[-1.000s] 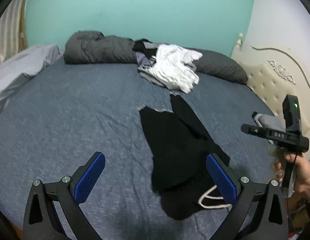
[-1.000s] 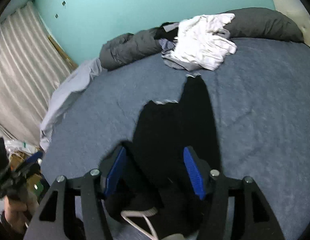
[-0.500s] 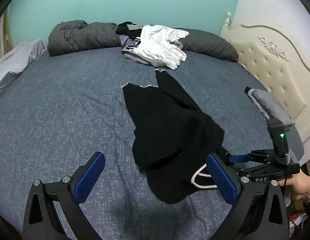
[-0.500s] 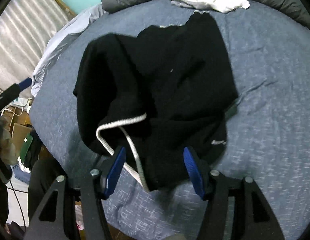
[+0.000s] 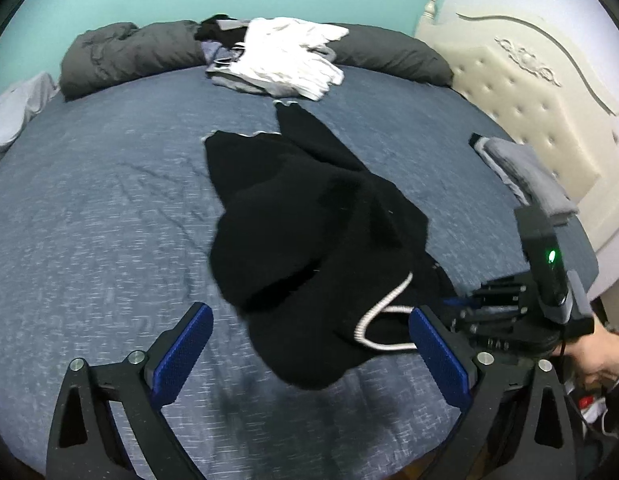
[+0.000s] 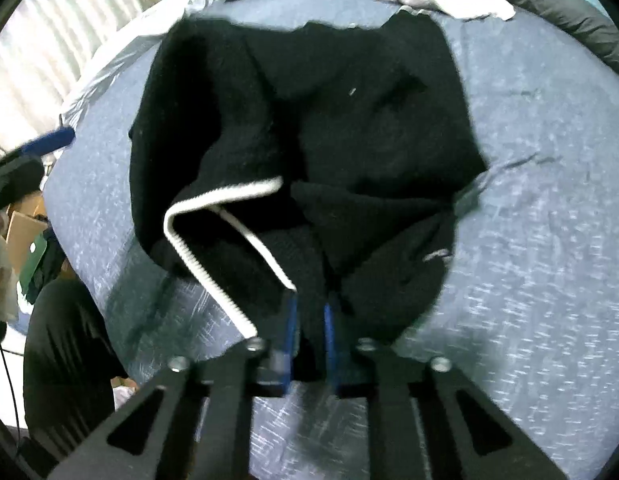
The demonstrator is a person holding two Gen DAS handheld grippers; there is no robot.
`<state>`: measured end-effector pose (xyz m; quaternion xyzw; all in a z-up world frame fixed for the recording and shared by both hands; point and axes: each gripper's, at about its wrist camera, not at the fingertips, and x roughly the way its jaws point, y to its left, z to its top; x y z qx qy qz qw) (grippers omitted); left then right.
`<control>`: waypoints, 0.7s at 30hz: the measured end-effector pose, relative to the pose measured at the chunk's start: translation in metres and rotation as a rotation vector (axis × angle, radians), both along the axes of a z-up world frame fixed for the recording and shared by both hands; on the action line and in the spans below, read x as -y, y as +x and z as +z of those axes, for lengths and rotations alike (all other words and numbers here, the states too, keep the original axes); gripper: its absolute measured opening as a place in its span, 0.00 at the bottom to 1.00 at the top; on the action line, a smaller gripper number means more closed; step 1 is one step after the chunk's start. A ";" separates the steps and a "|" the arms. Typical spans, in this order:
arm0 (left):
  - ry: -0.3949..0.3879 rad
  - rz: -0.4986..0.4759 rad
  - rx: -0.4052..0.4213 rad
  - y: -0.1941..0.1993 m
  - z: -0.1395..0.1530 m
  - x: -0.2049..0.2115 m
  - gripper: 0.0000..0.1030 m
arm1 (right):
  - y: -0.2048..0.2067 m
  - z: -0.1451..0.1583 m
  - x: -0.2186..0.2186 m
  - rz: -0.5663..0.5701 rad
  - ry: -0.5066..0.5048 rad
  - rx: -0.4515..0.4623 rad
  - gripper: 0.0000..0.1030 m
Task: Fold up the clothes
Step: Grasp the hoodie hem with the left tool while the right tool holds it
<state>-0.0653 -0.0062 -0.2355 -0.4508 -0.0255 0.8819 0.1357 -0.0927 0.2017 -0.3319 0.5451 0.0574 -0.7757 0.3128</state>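
Blue-grey bedding [image 5: 89, 208] covers a bed against a teal wall, where a black garment [image 5: 309, 216] with a white drawstring [image 6: 197, 256] lies crumpled mid-mattress. Its near edge is pinched between the blue pads of the right gripper [image 6: 309, 320], while the left gripper [image 5: 309, 344] hovers with fingers spread wide.

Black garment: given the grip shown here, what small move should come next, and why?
Probably bring the open left gripper onto the near hem. The right gripper is shut on one bunched spot of the black garment, which lies crumpled, white drawstring exposed, so a second hold could spread it.
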 end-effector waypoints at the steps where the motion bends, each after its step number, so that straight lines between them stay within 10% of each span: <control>1: -0.001 -0.014 0.002 -0.001 -0.001 -0.005 0.95 | -0.001 0.006 -0.007 -0.020 -0.019 -0.013 0.09; 12: -0.021 -0.148 0.043 -0.021 -0.029 -0.056 0.72 | -0.009 0.035 -0.064 -0.178 -0.073 -0.062 0.09; 21: -0.015 -0.217 0.052 -0.031 -0.038 -0.095 0.71 | -0.011 0.021 -0.086 -0.230 -0.065 -0.015 0.09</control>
